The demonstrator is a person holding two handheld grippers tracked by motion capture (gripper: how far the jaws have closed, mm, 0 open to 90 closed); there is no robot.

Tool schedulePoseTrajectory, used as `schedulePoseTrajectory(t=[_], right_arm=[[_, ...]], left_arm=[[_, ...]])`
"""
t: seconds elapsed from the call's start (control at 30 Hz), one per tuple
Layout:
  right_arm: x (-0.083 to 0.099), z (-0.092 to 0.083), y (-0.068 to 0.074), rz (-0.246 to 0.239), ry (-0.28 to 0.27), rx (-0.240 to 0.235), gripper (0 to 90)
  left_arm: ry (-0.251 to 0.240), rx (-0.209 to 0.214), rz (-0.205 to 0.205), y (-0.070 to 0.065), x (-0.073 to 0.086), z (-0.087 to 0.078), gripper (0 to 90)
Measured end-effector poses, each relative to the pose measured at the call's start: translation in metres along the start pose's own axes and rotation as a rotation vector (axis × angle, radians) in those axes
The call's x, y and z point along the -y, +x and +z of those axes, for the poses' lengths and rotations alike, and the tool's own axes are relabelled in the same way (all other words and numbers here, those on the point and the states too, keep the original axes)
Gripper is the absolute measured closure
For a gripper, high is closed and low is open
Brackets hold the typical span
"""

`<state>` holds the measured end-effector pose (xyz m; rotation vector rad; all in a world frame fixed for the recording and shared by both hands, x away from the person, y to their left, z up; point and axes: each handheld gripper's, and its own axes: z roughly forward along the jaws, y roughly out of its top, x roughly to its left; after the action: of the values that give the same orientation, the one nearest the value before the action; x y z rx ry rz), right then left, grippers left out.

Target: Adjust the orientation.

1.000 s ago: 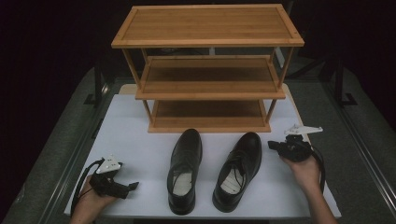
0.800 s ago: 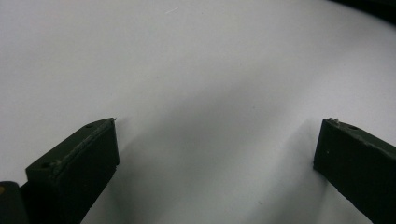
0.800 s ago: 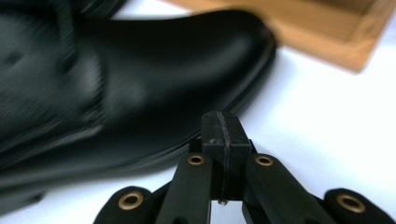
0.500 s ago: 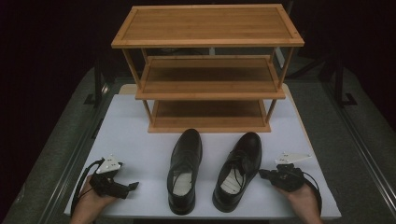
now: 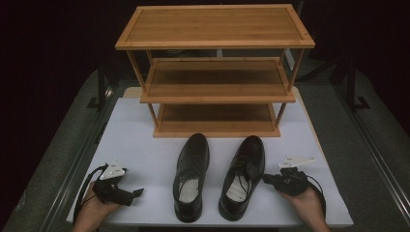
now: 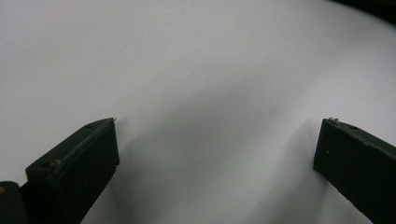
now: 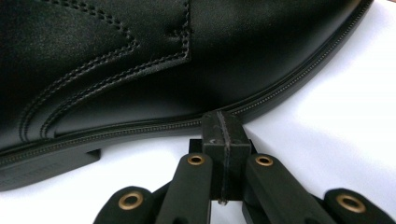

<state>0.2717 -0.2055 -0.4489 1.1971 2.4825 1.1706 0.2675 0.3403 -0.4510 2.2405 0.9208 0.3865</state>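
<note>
High view, right hand (image 5: pixel 304 205): comes in from the bottom edge, palm on the white surface (image 5: pixel 145 140), holding the right gripper (image 5: pixel 267 179) level and pointed toward the right black dress shoe (image 5: pixel 243 176).
High view, right gripper: its tips sit just beside the shoe's outer side, near the laces; the grey plate rides on top.
High view, left hand (image 5: pixel 92 212): low at the surface's near left corner, holding the left gripper (image 5: pixel 137 193) level and aimed rightward, well apart from the left black dress shoe (image 5: pixel 191 176).
High view, shoes: side by side, toes toward the three-tier bamboo shoe rack (image 5: pixel 215 72), just in front of its lowest shelf.
Left gripper view, left gripper (image 6: pixel 215 149): jaws spread wide, bare white surface between them, nothing held.
Right gripper view, right gripper (image 7: pixel 222 133): jaws pressed together, empty, the closed tip at the shoe's (image 7: pixel 140 60) stitched welt; whether it touches I cannot tell.
</note>
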Motion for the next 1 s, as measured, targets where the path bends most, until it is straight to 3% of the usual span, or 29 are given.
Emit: schedulePoseTrajectory(t=[0.47, 1.0], right_arm=[[-0.025, 0.026, 0.009, -0.052, 0.022, -0.037, 89.9], [-0.039, 0.043, 0.024, -0.094, 0.033, -0.061, 89.9]], left_arm=[[0.000, 0.000, 0.000, 0.000, 0.000, 0.000, 0.0], [-0.001, 0.000, 0.000, 0.000, 0.000, 0.000, 0.0]])
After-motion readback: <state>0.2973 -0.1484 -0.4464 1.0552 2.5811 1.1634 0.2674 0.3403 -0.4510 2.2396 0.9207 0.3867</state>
